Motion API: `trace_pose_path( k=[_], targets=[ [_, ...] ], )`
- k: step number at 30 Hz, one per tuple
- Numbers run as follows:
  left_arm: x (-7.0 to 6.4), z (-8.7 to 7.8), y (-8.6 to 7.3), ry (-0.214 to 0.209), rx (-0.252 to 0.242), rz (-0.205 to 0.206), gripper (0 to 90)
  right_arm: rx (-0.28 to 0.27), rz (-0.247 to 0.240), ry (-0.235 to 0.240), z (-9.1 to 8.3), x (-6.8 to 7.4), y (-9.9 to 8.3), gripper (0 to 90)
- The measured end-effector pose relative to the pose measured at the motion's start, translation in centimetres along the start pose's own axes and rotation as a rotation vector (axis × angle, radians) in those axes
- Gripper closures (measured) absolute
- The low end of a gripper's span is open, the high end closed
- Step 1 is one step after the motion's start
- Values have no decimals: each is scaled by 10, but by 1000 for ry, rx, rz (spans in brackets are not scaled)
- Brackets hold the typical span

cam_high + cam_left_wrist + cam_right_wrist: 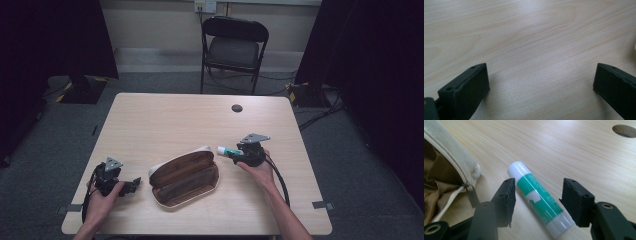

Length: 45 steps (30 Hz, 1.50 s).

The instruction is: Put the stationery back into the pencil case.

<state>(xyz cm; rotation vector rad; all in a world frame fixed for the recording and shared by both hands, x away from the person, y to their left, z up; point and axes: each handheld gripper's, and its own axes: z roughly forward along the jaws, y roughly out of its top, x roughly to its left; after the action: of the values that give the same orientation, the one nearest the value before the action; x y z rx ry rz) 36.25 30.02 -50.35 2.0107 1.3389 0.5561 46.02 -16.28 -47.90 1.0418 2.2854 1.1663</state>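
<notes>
A green and white glue stick [537, 197] lies flat on the wooden table, white cap toward the pouch. My right gripper [539, 183] is open and straddles it, one jaw on each side with a gap to both. From above, the glue stick [226, 150] pokes out to the left of the right gripper [238, 152]. An unzipped cream pouch with a brown lining [184, 178] lies open at the table's front middle; its zipper corner [471, 173] sits just left of my right jaw. My left gripper [133, 185] is open over bare table [542, 67], left of the pouch.
The table has a round cable hole [237, 108] at the back right, also in the right gripper view [625, 130]. A black folding chair [234, 47] stands beyond the far edge. Bare wood spreads across the table's back half [170, 120].
</notes>
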Motion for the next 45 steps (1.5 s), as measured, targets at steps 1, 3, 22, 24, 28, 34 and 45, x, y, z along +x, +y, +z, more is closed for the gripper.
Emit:
trace_pose_path(
  k=[1, 3, 22, 24, 28, 34, 45],
  targets=[
    [0, 0, 0, 0, 0, 0, 0, -6, 3, -3, 1, 0, 1, 451],
    [0, 0, 0, 0, 0, 0, 0, 0, 1, -8, 5, -1, 0, 457],
    [0, 1, 1, 2, -3, -3, 0, 83, -29, -38, 10, 5, -10, 659],
    [0, 2, 1, 3, -3, -7, 0, 87, -32, -38, 8, 5, -12, 660],
    [-1, 2, 2, 6, -1, -10, 0, 100, -24, -31, 1, 7, -12, 661],
    [-1, 3, 2, 5, -3, -12, 0, 114, -10, -27, -7, 9, -13, 662],
    [-1, 3, 2, 6, -3, -12, 0, 179, -41, -17, -33, 24, -31, 660]
  ],
)
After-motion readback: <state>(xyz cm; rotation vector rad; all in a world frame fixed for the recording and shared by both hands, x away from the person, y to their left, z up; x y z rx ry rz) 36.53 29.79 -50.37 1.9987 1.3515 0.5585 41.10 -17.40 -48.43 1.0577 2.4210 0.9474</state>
